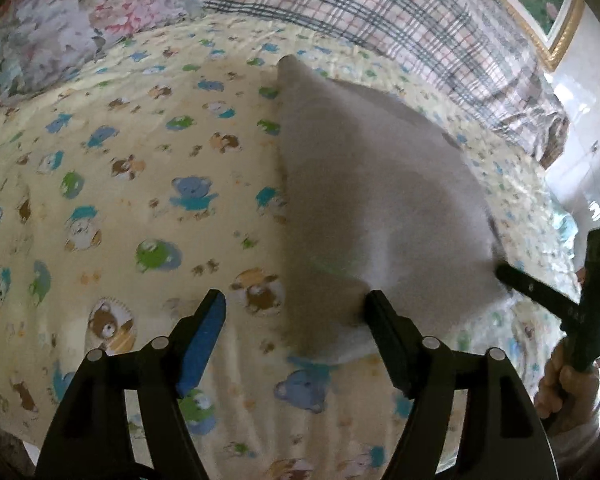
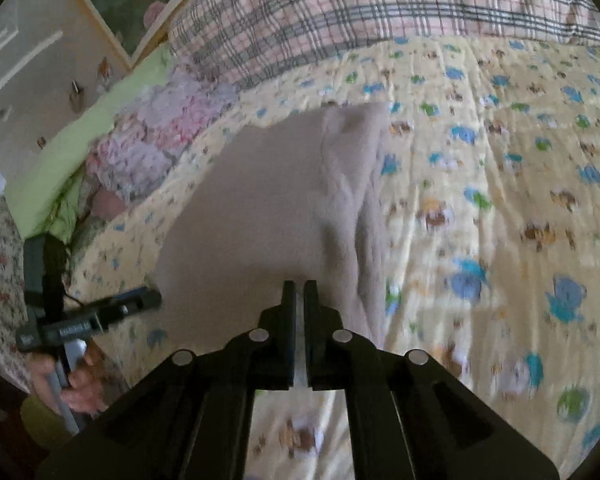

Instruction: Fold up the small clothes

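Note:
A small beige garment [image 1: 364,184] lies on a yellow bear-print quilt [image 1: 140,184]. My left gripper [image 1: 296,312] is open just above the quilt, its right finger touching the garment's near left edge. My right gripper [image 2: 299,288] is shut on the garment's near edge [image 2: 260,216] and lifts it a little. The right gripper also shows in the left wrist view [image 1: 508,272] at the garment's right corner. The left gripper shows in the right wrist view [image 2: 140,300] at the left, beside the cloth.
A plaid blanket [image 1: 380,8] lies along the back of the bed. A floral pillow [image 1: 60,32] sits at the back left. A framed picture [image 1: 556,8] leans on the white wall. A green cloth [image 2: 72,152] lies beside the bed.

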Motion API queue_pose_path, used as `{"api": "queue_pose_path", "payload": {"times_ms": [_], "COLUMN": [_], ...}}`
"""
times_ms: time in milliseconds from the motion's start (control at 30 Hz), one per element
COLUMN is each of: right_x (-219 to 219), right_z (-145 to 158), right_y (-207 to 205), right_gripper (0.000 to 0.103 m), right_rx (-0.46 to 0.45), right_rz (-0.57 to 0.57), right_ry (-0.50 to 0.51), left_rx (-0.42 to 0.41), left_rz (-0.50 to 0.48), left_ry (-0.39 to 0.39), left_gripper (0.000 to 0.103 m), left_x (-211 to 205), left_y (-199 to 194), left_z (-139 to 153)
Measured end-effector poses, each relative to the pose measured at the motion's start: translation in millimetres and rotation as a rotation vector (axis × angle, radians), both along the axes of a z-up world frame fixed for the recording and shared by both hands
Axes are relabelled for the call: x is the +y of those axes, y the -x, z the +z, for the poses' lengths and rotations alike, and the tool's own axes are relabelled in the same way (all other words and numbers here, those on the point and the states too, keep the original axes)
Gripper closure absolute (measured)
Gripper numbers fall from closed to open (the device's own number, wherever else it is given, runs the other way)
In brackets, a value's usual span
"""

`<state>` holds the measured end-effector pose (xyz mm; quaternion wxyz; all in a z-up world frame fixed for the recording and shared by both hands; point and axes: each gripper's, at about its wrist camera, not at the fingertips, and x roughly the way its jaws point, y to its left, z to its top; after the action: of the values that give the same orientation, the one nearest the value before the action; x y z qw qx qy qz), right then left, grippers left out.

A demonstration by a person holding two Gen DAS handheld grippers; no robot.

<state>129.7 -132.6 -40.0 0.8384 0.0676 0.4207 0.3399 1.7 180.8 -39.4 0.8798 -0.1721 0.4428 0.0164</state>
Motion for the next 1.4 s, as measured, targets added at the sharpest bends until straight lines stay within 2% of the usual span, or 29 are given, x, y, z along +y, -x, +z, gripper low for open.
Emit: {"api": "queue_pose_path", "payload": {"times_ms": [67, 133, 233, 367, 400, 433, 500, 700, 1000, 1133, 1400], "right_x": [-2, -9, -12, -17, -18, -19, -21, -23, -21, -19, -14], "right_z": [-12, -18, -9, 5, 7, 8, 9, 3, -6, -4, 3], "right_y": [1, 2, 6, 16, 19, 23, 31, 52, 65, 68, 70], "right_gripper": [0.099, 0.099, 0.099, 0.096, 0.090, 0.078, 0.061, 0.060, 0.057, 0.054, 0.046], "right_rx": [0.019, 0.043, 0.025, 0.002, -0.002, -0.006, -0.021, -0.027, -0.025, -0.039, -0.069], "right_rz": [-0.009, -0.023, -0.029, -0.025, -0.025, -0.027, -0.035, -0.035, -0.028, -0.032, -0.025], "right_ry": [0.031, -0.004, -0.003, -0.028, -0.032, -0.035, -0.042, -0.031, -0.005, 0.000, 0.011], "left_rx": [0.010, 0.001, -0.023, -0.049, -0.054, -0.061, -0.071, -0.099, -0.078, -0.075, -0.081], "left_rz": [0.001, 0.000, -0.017, -0.025, -0.024, -0.025, -0.028, -0.069, -0.115, -0.112, -0.078], "left_ry": [0.000, -0.025, -0.048, -0.008, 0.000, 0.005, -0.004, -0.059, -0.156, -0.205, -0.245], "left_gripper": [0.029, 0.029, 0.030, 0.030, 0.030, 0.030, 0.030, 0.028, 0.024, 0.022, 0.021], "left_x": [0, -3, -8, -10, -11, -13, -18, -37, -59, -63, -55], "left_y": [2, 4, 9, 19, 22, 26, 32, 51, 63, 67, 66], "left_z": [-6, -4, 5, 14, 16, 18, 21, 23, 17, 17, 21]}}
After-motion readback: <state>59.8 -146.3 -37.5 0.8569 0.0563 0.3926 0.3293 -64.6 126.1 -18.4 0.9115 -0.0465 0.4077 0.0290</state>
